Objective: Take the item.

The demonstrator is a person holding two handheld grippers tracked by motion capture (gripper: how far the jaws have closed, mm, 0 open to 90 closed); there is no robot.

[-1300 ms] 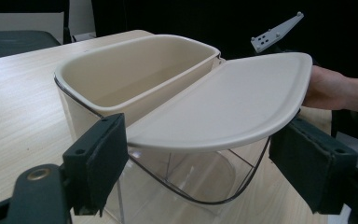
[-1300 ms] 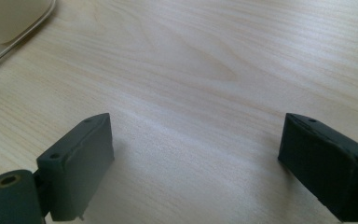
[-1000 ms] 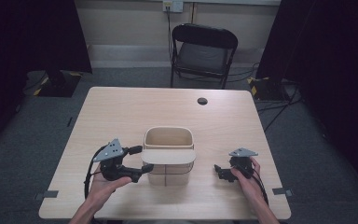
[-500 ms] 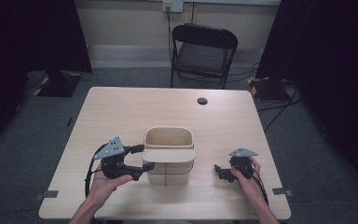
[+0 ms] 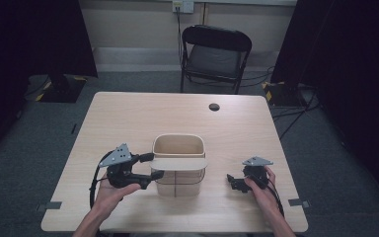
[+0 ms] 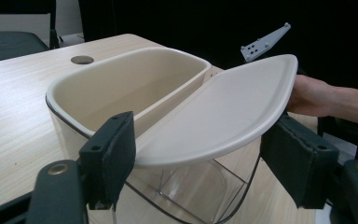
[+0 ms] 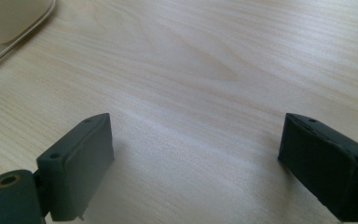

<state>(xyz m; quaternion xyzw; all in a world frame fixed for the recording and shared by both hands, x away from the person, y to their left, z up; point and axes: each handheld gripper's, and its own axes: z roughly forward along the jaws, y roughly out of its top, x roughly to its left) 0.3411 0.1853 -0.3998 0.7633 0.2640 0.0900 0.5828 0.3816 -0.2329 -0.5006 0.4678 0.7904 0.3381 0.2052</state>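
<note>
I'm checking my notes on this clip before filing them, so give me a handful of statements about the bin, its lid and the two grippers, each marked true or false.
1. The bin stands upright on the table. True.
2. The lid covers the whole top of the bin. False: it covers only the near part; the far part is open.
3. The left gripper is at the bin's left side, its jaws spread either side of the lid's edge. True.
4. The right gripper is clamped on the bin. False: it rests apart from it, jaws open over bare table.
5. The chair beyond the table has a box on its seat. False: the seat is bare.
</note>
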